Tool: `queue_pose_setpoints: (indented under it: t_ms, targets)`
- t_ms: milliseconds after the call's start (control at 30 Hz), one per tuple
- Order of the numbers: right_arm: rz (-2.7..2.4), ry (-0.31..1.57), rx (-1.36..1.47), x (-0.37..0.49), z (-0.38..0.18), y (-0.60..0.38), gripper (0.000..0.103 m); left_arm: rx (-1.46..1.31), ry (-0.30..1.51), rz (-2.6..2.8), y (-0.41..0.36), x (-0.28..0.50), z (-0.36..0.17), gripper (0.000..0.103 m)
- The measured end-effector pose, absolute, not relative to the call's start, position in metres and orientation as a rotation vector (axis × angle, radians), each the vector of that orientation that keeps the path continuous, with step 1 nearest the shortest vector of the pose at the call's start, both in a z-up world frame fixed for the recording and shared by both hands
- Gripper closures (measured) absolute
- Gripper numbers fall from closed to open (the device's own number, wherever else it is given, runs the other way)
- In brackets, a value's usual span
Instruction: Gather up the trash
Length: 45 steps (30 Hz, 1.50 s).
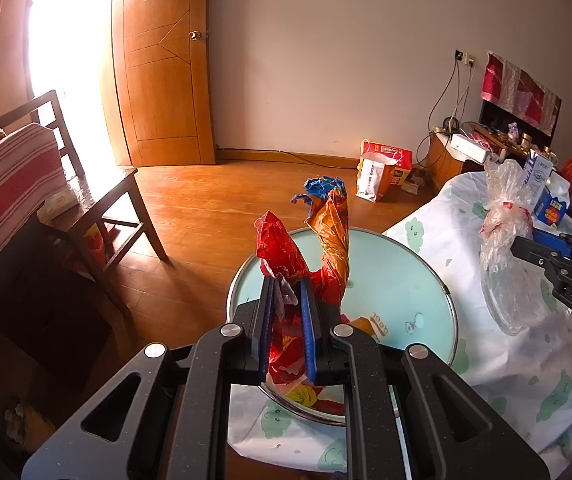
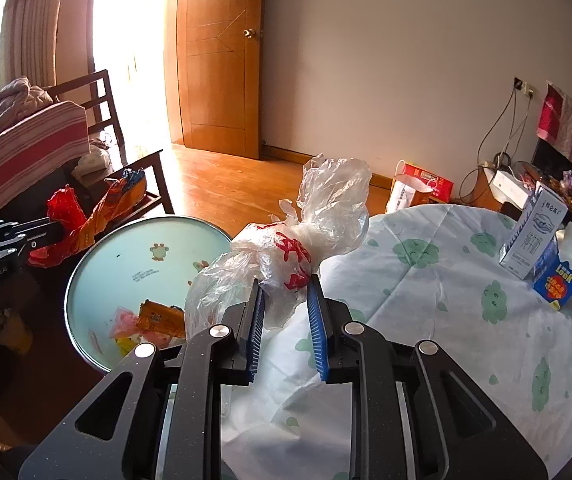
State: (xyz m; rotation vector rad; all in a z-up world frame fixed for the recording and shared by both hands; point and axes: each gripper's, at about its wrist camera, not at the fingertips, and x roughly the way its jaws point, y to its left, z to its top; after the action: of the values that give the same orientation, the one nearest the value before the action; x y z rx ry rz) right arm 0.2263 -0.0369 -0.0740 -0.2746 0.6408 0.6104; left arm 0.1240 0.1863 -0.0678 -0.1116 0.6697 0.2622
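A bright room with a wooden floor (image 1: 214,216) and a tall wooden door (image 1: 162,64) standing beside a sunlit opening. To the right, a table draped in a white cloth with green cloud prints (image 2: 445,320) fills much of the right wrist view. Beside its edge, lower down, sits a round pale-blue basin with a metal rim (image 2: 142,256), which serves as the trash container; a few crumpled wrappers (image 2: 154,320) already lie in its bottom.

The left gripper (image 1: 287,292) hovers above the basin. Its blue-padded fingers are pressed onto a twisted red and orange snack wrapper (image 1: 325,240), which sticks up beyond the fingertips, with a blue crumpled end at the top.

The right gripper (image 2: 284,292) is over the table edge next to the basin. A knotted clear plastic bag with red printing (image 2: 289,252) sits between its fingertips; the fingers look fairly wide, and from this angle it is hard to say if both pads truly press the bag, though in the left wrist view the bag hangs in the air from that gripper.

On the far side of the table stand a white milk carton (image 2: 533,236) and, just beside it, a smaller blue carton (image 2: 559,284). A red and white paper bag (image 1: 381,176) rests on the floor by the wall.
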Motion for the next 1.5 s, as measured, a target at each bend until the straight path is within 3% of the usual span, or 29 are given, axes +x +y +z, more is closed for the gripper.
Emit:
queue_pose_setpoints:
  t_ms: [800, 867, 900, 967, 1033, 1200, 1333, 1500]
  targets:
    - [0.675, 0.63, -0.309, 0.219, -0.074, -0.012, 0.081, -0.126, 0.672, 0.254, 0.19, 0.124, -0.07, 0.089]
    - [0.693, 0.622, -0.304, 0.219, -0.073, -0.011, 0.077, -0.128, 0.67, 0.246, 0.188, 0.124, -0.07, 0.086]
    - [0.693, 0.61, -0.287, 0.219, -0.071, -0.013, 0.069, -0.13, 0.668, 0.239, 0.187, 0.123, -0.069, 0.085]
    - [0.693, 0.607, -0.276, 0.22, -0.071, -0.014, 0.053, -0.124, 0.666, 0.233, 0.183, 0.122, -0.068, 0.075]
    - [0.685, 0.606, -0.265, 0.22, -0.069, -0.018, 0.053, -0.124, 0.655, 0.236, 0.18, 0.121, -0.066, 0.057]
    - [0.659, 0.599, -0.234, 0.215, -0.061, -0.036, 0.044, -0.129, 0.631, 0.24, 0.175, 0.116, -0.059, 0.037]
    - [0.608, 0.579, -0.21, 0.203, -0.055, -0.067, 0.038, -0.124, 0.597, 0.241, 0.169, 0.109, -0.049, 0.026]
    - [0.515, 0.567, -0.191, 0.194, -0.048, -0.111, 0.037, -0.117, 0.569, 0.259, 0.167, 0.104, -0.041, 0.023]
